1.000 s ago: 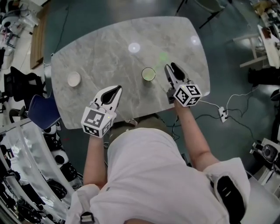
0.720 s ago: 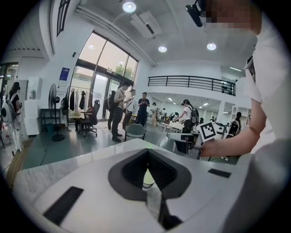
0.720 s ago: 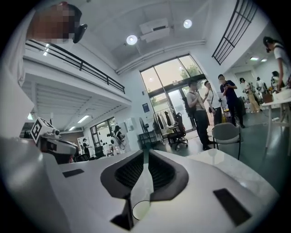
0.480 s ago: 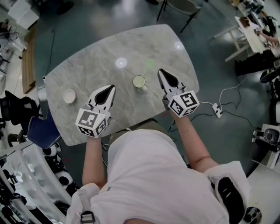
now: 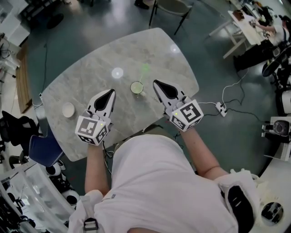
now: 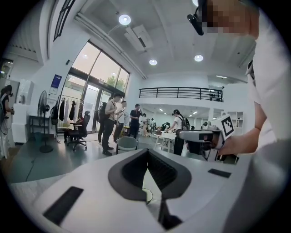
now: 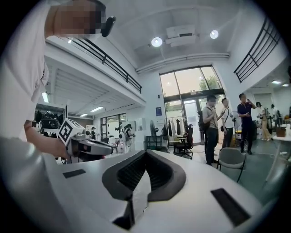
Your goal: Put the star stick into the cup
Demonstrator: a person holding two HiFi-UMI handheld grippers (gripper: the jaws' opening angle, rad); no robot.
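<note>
A small cup [image 5: 137, 87] with a green inside stands upright on the marble table [image 5: 91, 82]. A faint pale green streak [image 5: 144, 69] shows just beyond the cup; it may be the star stick, but it is too blurred to say. My right gripper [image 5: 157, 83] hovers just right of the cup, shut and empty. My left gripper [image 5: 110, 92] hangs left of the cup, jaws together with nothing held. The cup's rim [image 6: 146, 195] peeks out below the left jaws. Each gripper view catches the other gripper: the right one [image 6: 204, 135] and the left one [image 7: 88, 146].
A small white bowl [image 5: 68, 109] sits near the table's left end. Bright ceiling-light reflections [image 5: 117, 73] lie on the tabletop. A chair [image 5: 169, 8] stands beyond the far edge, and cables with a plug block [image 5: 221, 108] lie on the floor at the right. People stand in the background.
The right gripper's jaws have gone from open to shut beside the cup. The head view has swung, so the table sits differently in frame. The left gripper has kept its place.
</note>
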